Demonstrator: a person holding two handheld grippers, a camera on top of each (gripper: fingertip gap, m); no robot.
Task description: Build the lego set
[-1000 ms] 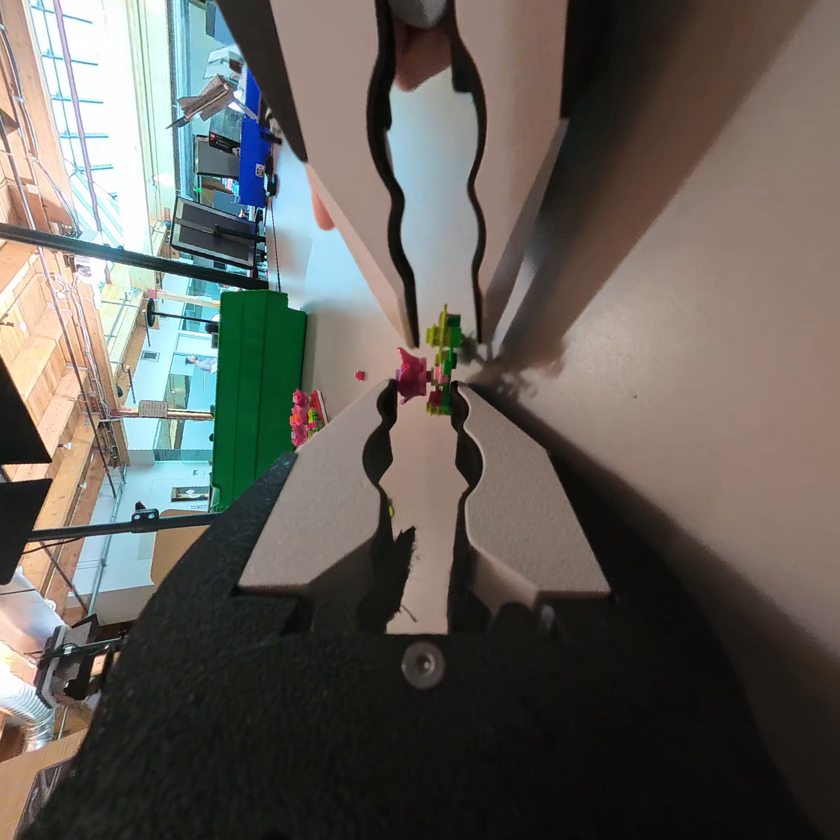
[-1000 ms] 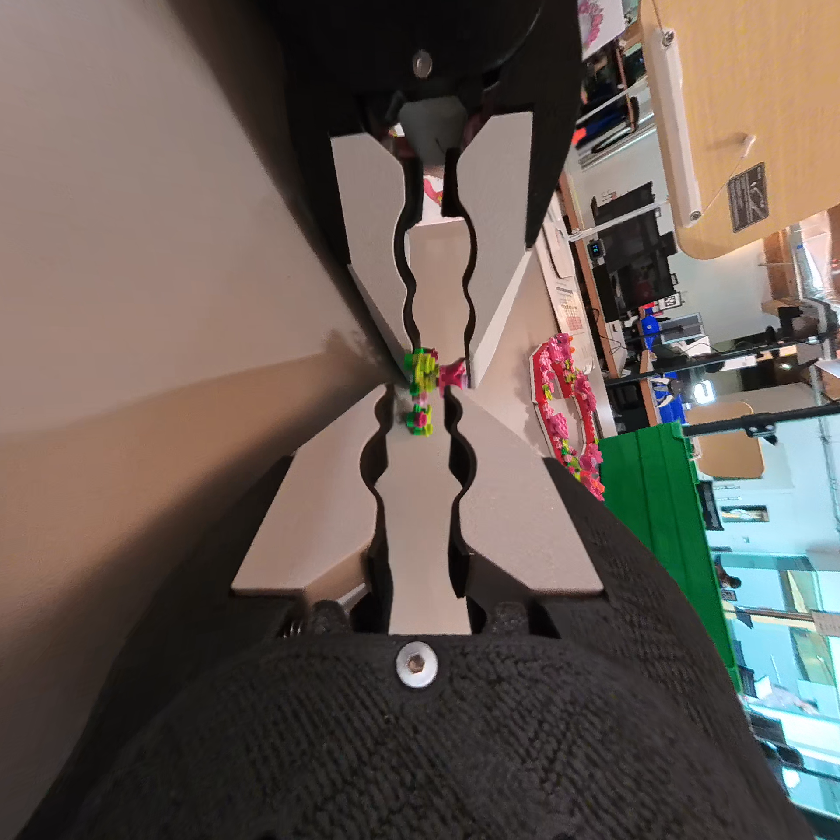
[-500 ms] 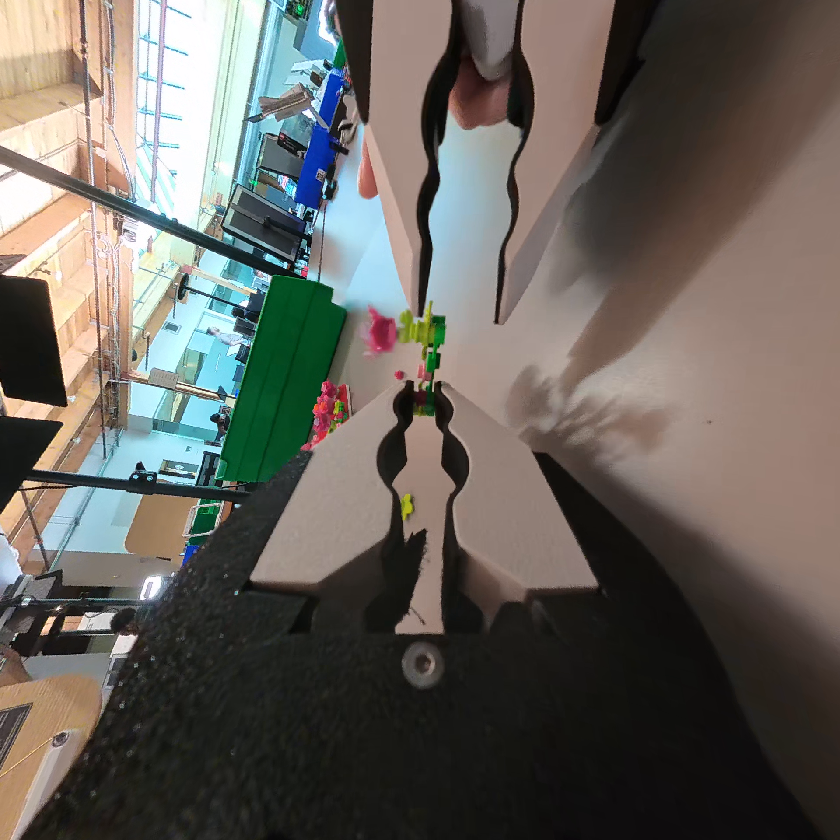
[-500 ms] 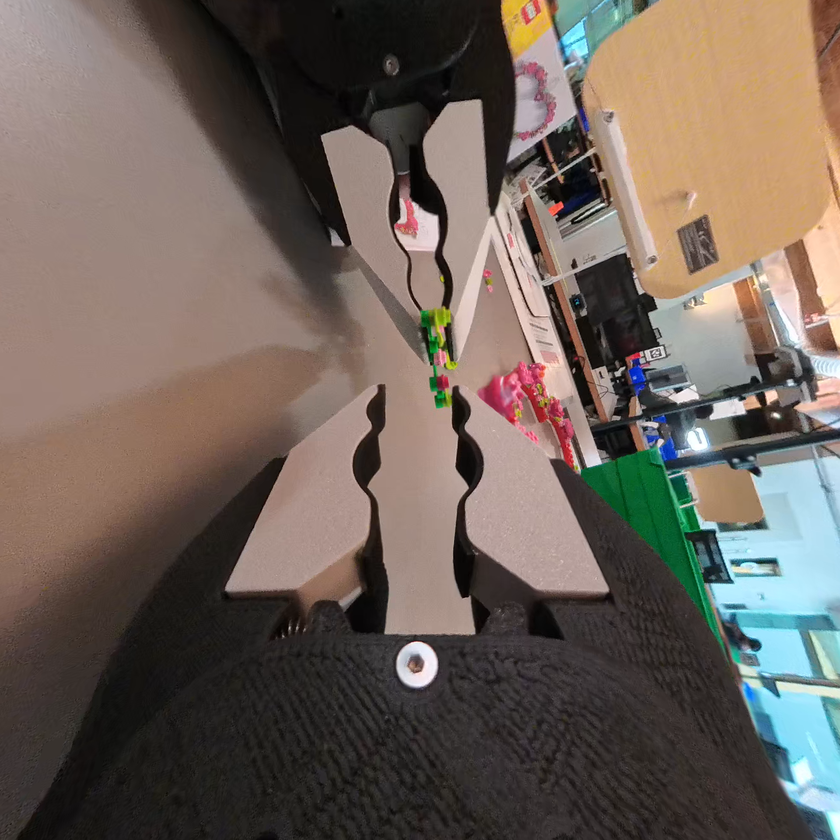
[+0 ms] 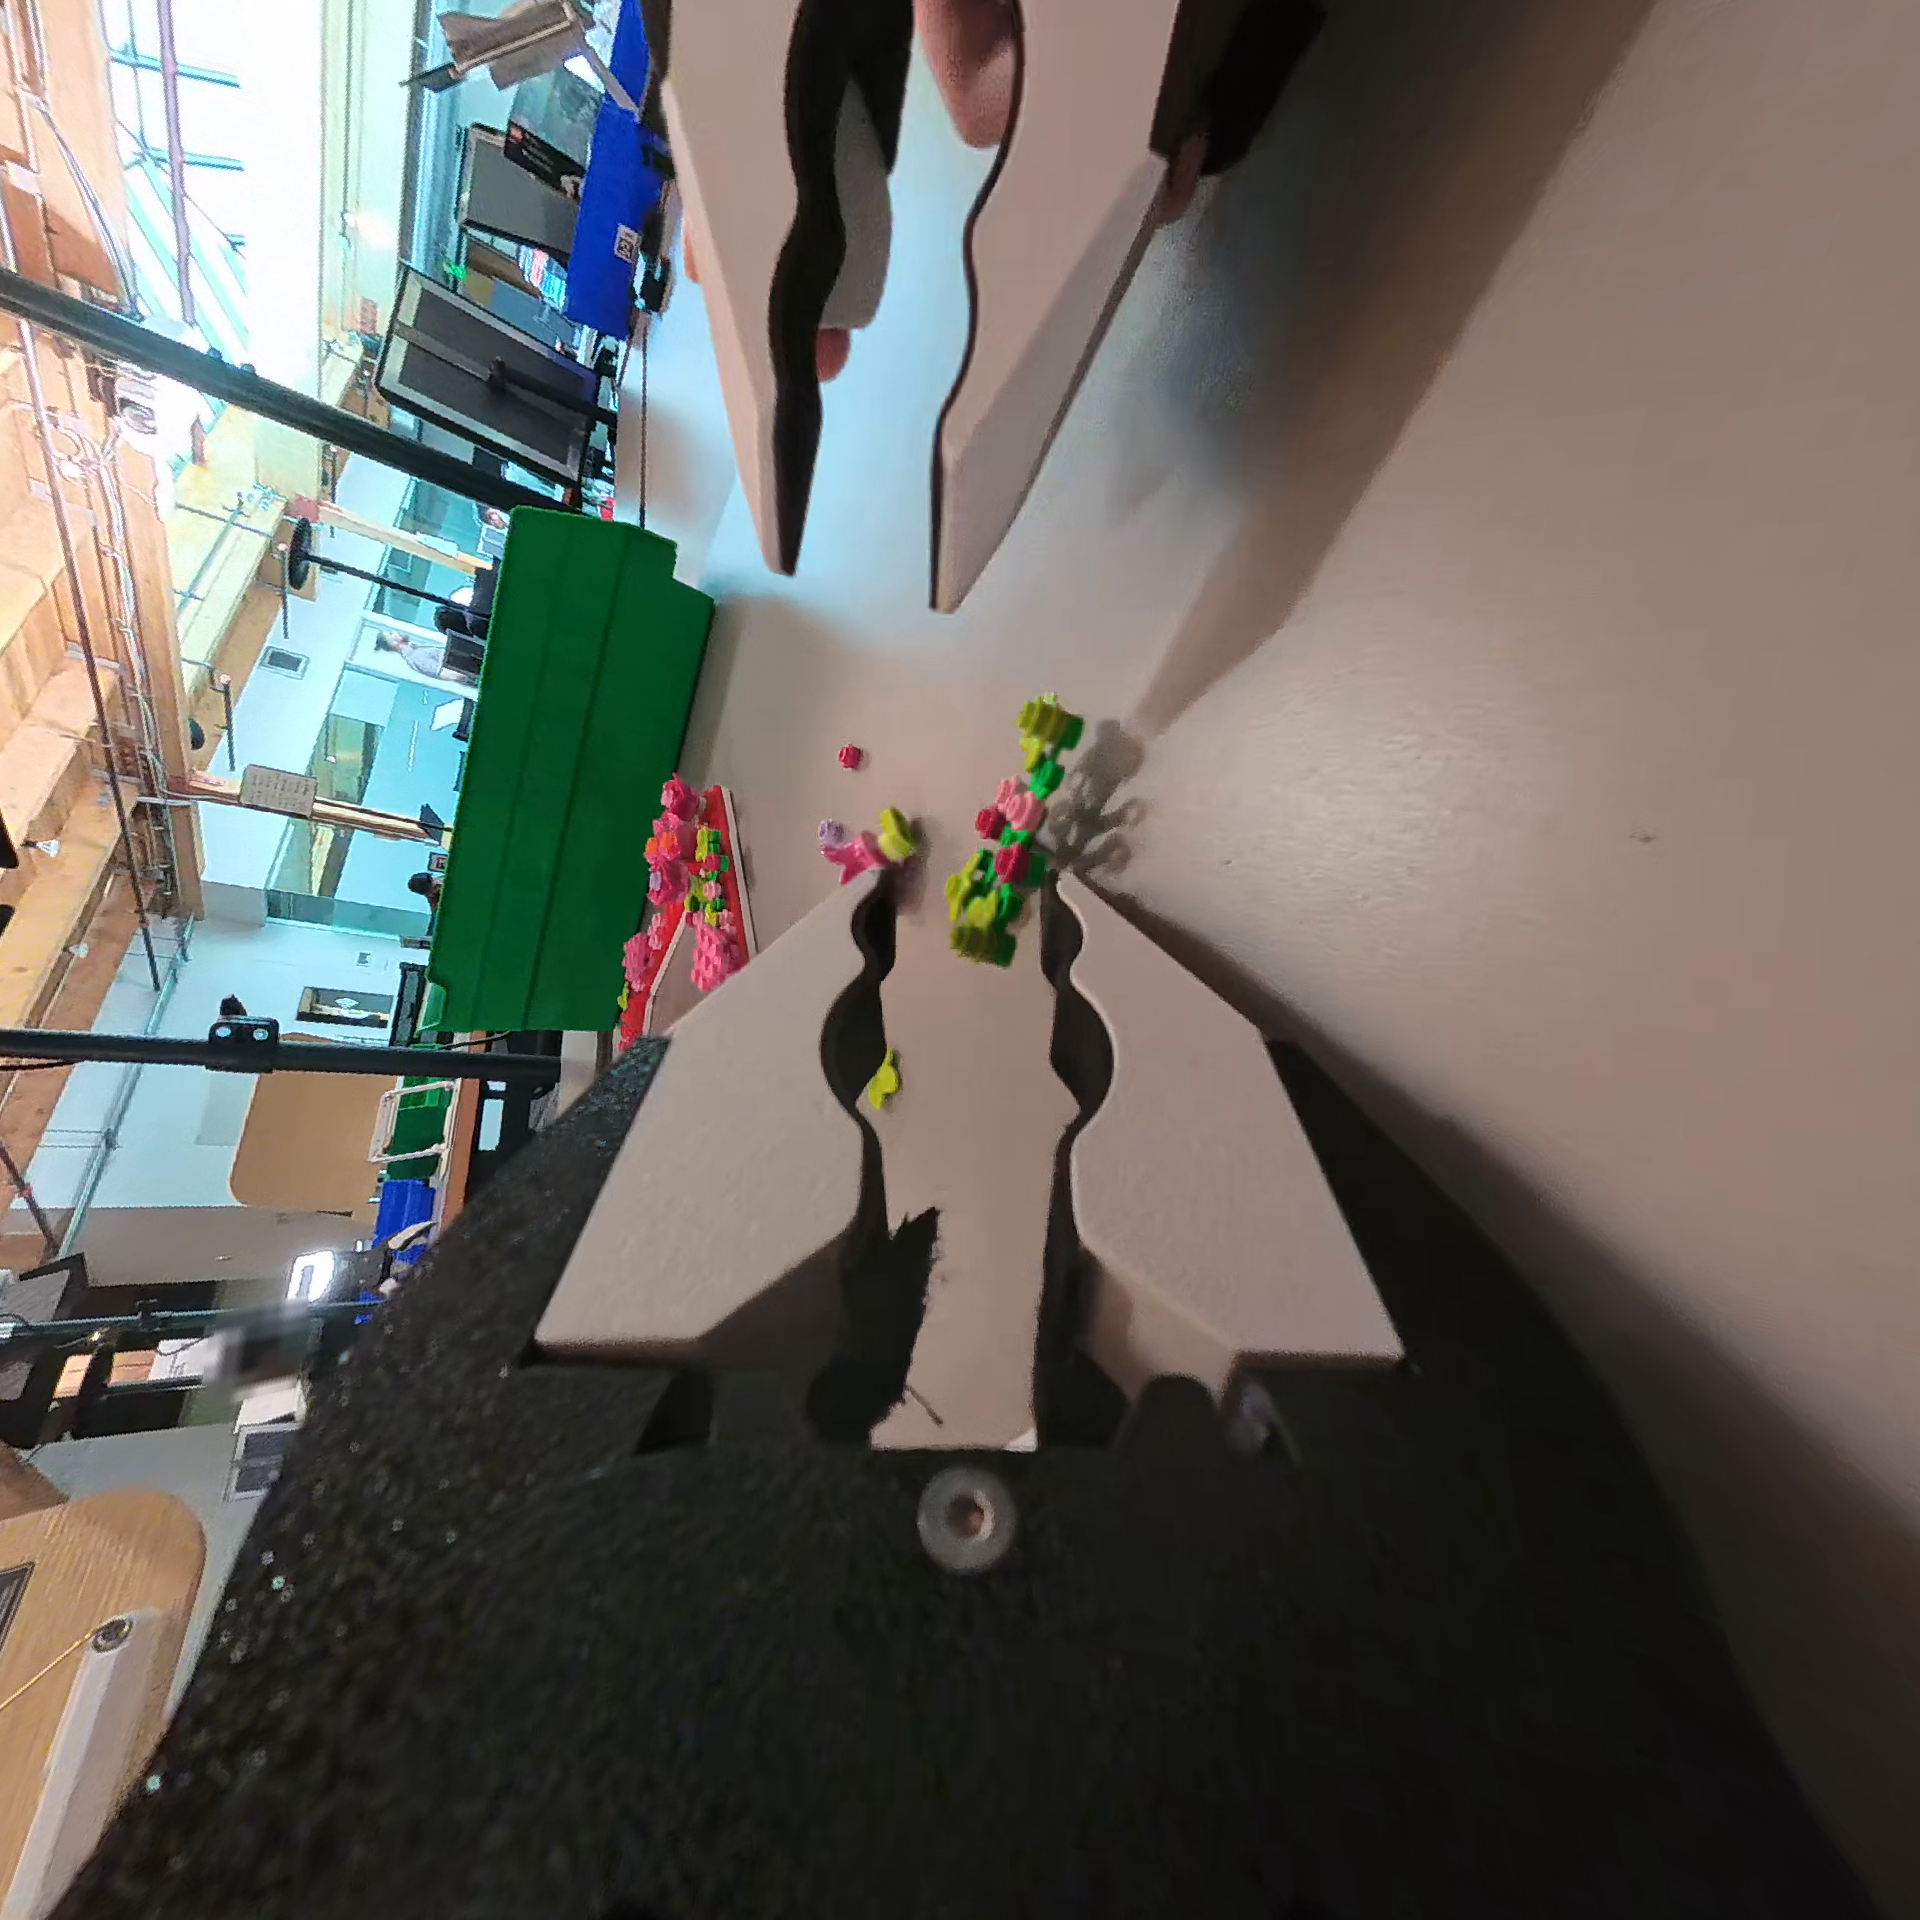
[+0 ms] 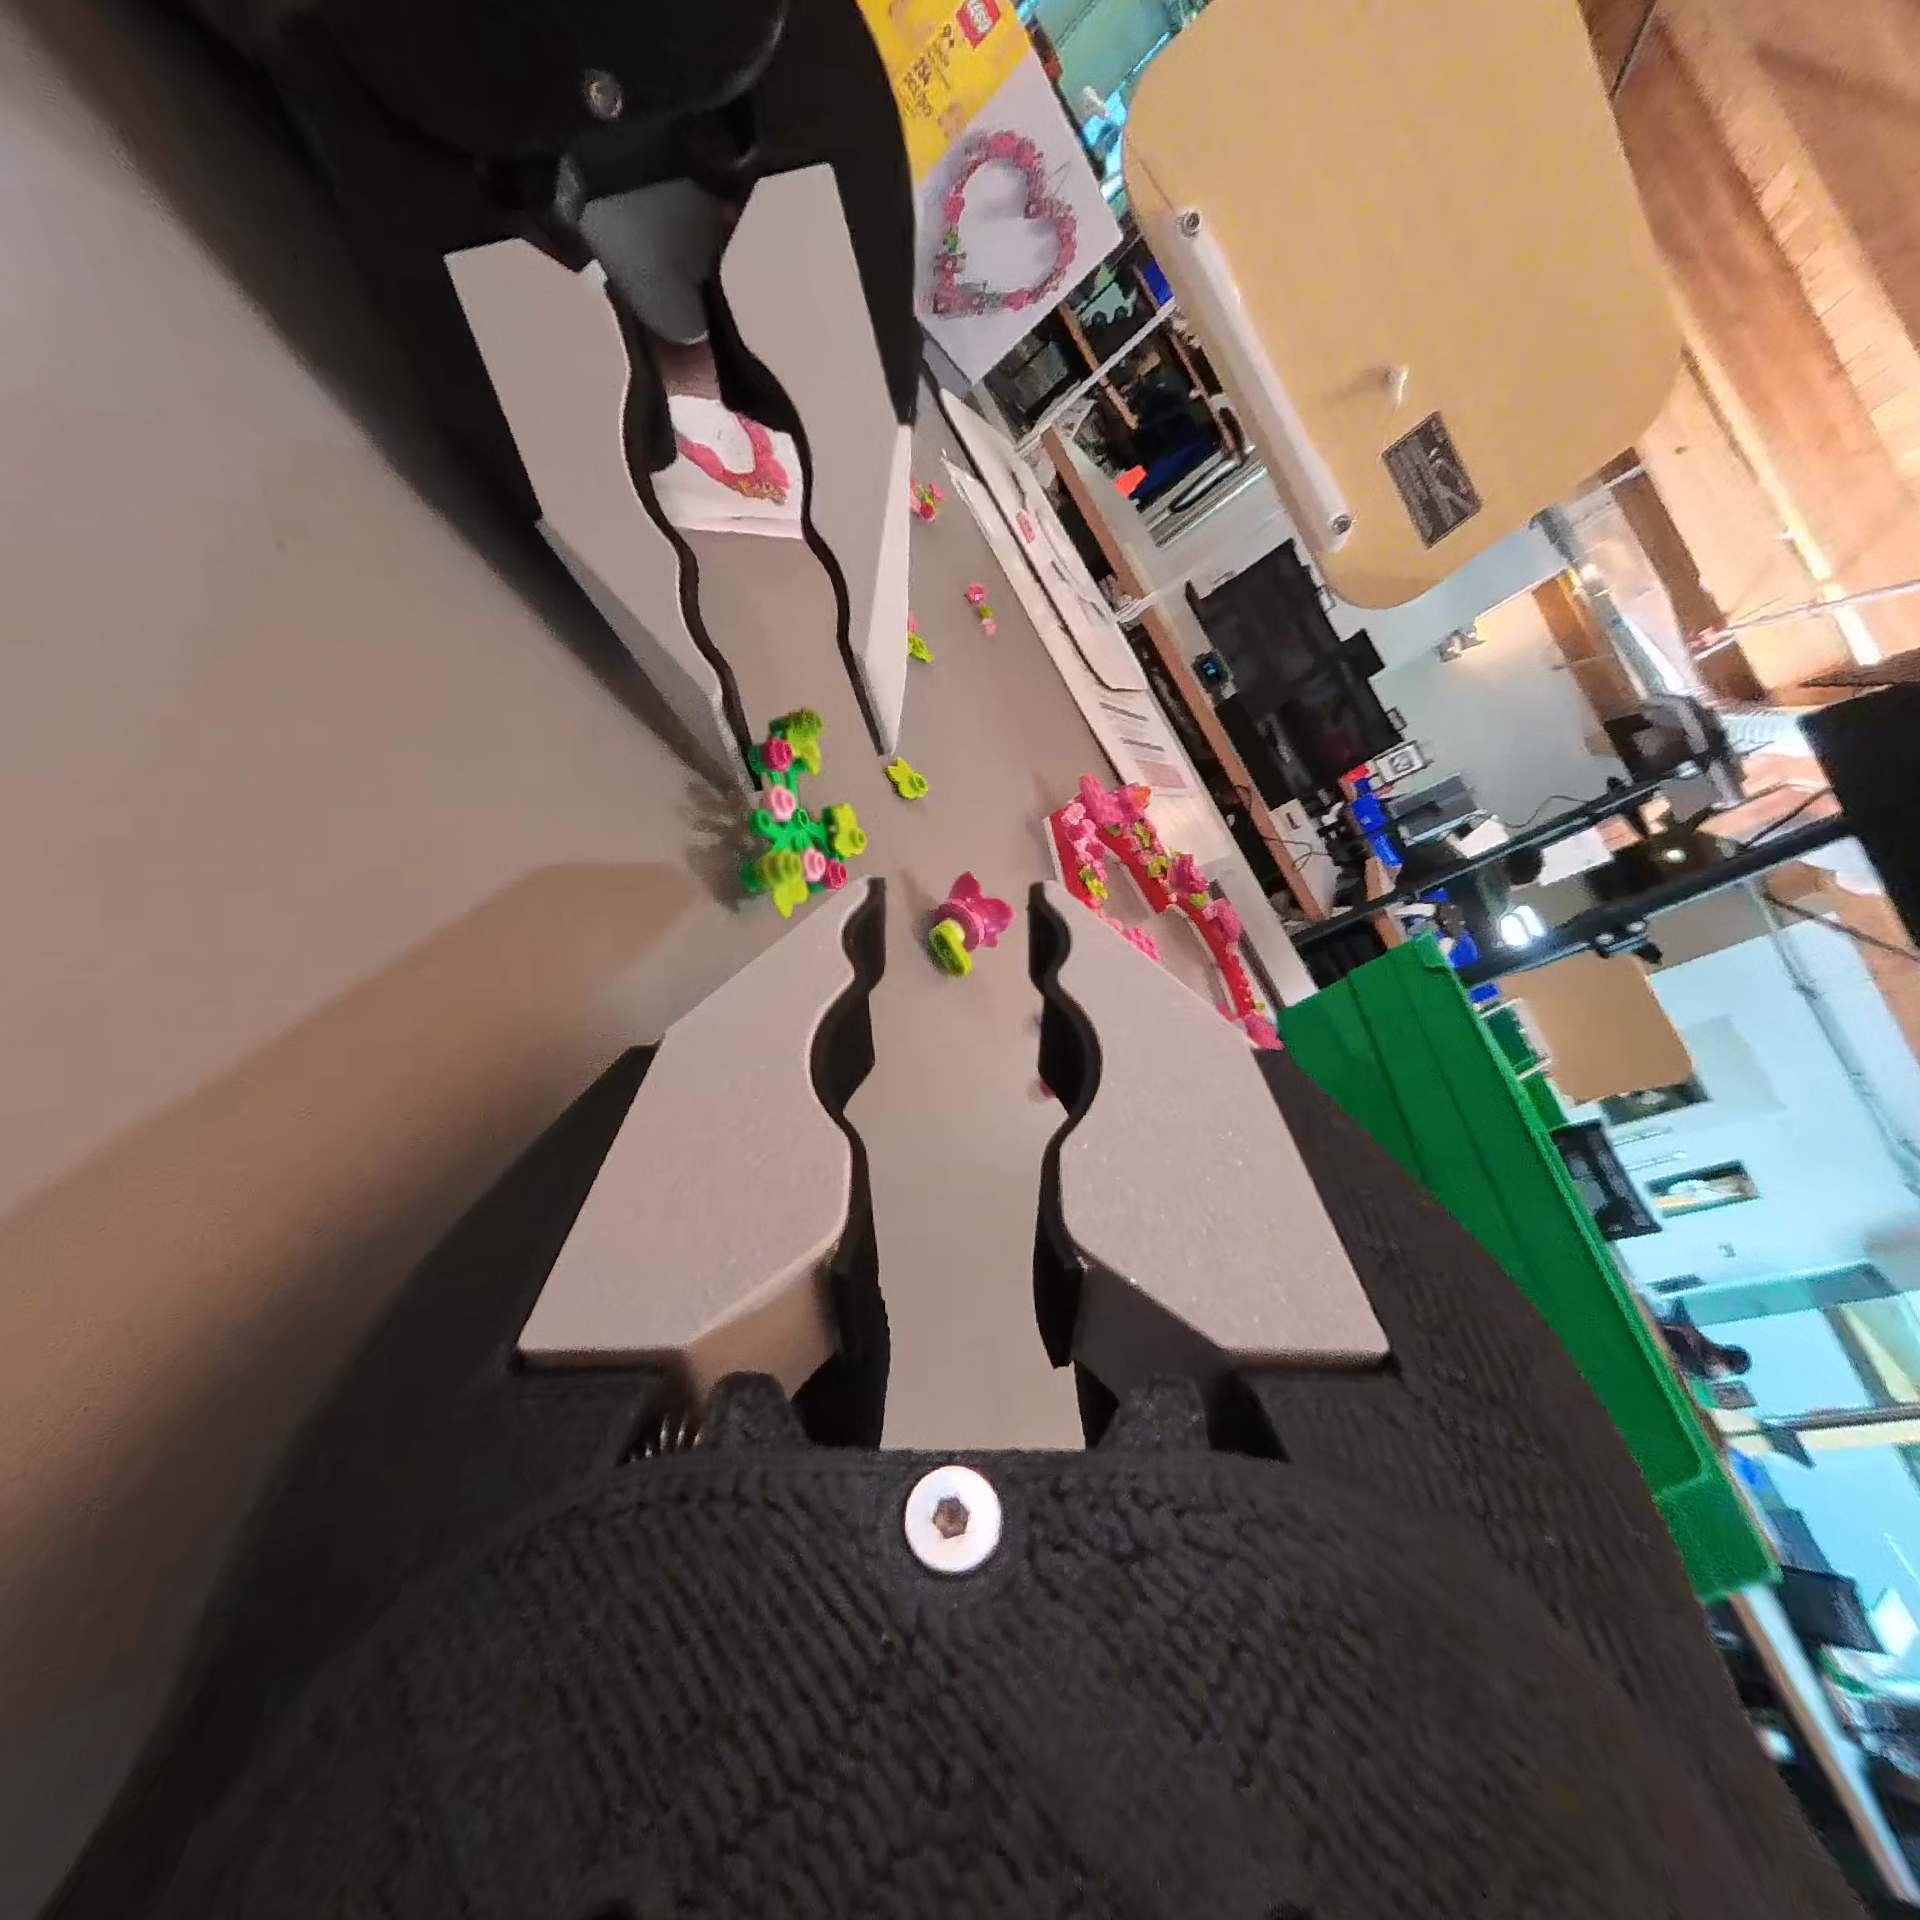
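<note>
A green sprig with pink and lime flowers (image 5: 997,873) lies on the grey table, just past my left gripper (image 5: 961,883), which is open and empty. It also shows in the right wrist view (image 6: 795,821). A loose pink flower on a lime piece (image 6: 961,925) lies on the table between the tips of my right gripper (image 6: 956,891), also open and empty. This flower is by my left gripper's left tip in the left wrist view (image 5: 868,847). The grippers face each other, a short way apart.
A red heart frame with flowers (image 6: 1143,862) lies beside a green bin (image 6: 1507,1195). Loose lime and pink pieces (image 6: 906,777) are scattered on the table. A picture sheet (image 6: 732,468) and the set's box (image 6: 997,239) lie behind the left gripper. The grippers' ends are close to 5 cm from one another.
Both grippers were shut and tip to tip on the sprig and flower. They have opened and drawn apart, and both pieces now lie on the table.
</note>
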